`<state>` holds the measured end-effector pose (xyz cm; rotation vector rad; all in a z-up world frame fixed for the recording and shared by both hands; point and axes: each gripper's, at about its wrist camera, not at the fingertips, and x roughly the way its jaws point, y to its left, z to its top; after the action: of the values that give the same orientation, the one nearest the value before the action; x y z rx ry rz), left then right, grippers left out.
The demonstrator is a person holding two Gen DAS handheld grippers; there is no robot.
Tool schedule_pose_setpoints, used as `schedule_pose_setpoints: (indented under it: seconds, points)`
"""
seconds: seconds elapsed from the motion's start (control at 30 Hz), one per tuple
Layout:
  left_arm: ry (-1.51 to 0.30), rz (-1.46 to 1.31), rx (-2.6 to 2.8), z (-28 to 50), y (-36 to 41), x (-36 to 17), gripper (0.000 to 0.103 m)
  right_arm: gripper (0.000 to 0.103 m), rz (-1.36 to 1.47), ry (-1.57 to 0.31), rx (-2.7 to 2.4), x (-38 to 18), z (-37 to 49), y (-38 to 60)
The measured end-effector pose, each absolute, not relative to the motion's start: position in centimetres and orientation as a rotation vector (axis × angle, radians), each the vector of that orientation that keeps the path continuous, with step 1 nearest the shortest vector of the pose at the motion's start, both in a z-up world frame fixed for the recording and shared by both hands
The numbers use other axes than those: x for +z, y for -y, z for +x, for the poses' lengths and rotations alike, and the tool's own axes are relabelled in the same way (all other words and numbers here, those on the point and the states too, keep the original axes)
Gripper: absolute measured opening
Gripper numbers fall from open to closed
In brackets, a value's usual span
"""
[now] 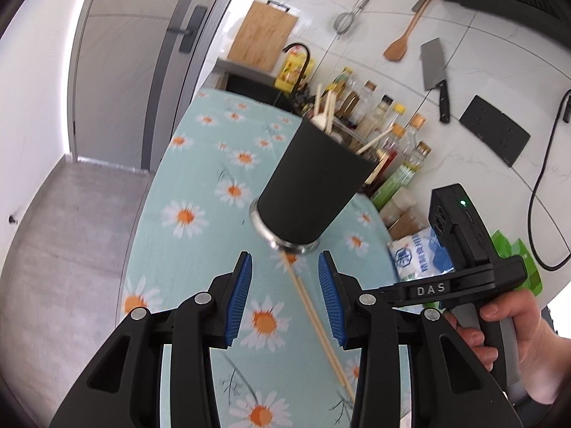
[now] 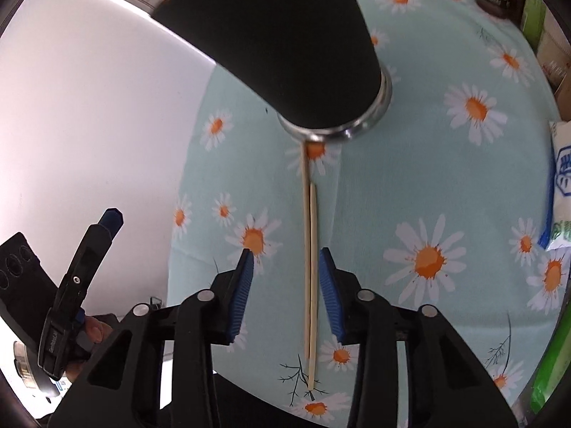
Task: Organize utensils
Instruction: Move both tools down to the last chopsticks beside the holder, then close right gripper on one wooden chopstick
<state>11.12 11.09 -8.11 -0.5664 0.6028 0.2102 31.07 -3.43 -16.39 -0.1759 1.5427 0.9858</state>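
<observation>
Chopsticks [image 2: 309,271] between released right hand-held gripper [image 2: 285,260]; left hand-held gripper [image 1: 285,264] likewise released.

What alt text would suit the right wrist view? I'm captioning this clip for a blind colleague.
The open right gripper straddles a pair of wooden chopsticks lying on a daisy-print tablecloth. Just ahead stands a black utensil holder with a metal base; the left gripper shows at lower left.

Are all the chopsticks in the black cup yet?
Not yet. Done: some chopsticks and a spoon already stand in the cup. In hand: nothing; both tongs, left and right, are open and empty. Left: one pair of chopsticks lies on the daisy cloth, between the right tongs' fingers.
</observation>
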Motion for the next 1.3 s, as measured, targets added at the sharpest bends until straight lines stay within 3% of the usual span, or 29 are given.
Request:
schedule_pose_setpoints:
  seconds: [0.3,0.87,1.3]
  points:
    - [-0.629,-0.614,0.21,10.0,-11.8,-10.0,0.037,0.015,-0.354,-1.613,0.89,-19.3,30.1,1.9]
    - [-0.659,-0.632,0.178,10.4,-12.7,-11.1,0.037,0.009,-0.544,-1.557,0.788,-19.8,28.2,-1.0]
    - [-0.828,-0.614,0.204,13.4,-11.2,-13.6,0.037,0.006,-0.538,-1.521,0.746,-19.5,27.4,-1.9]
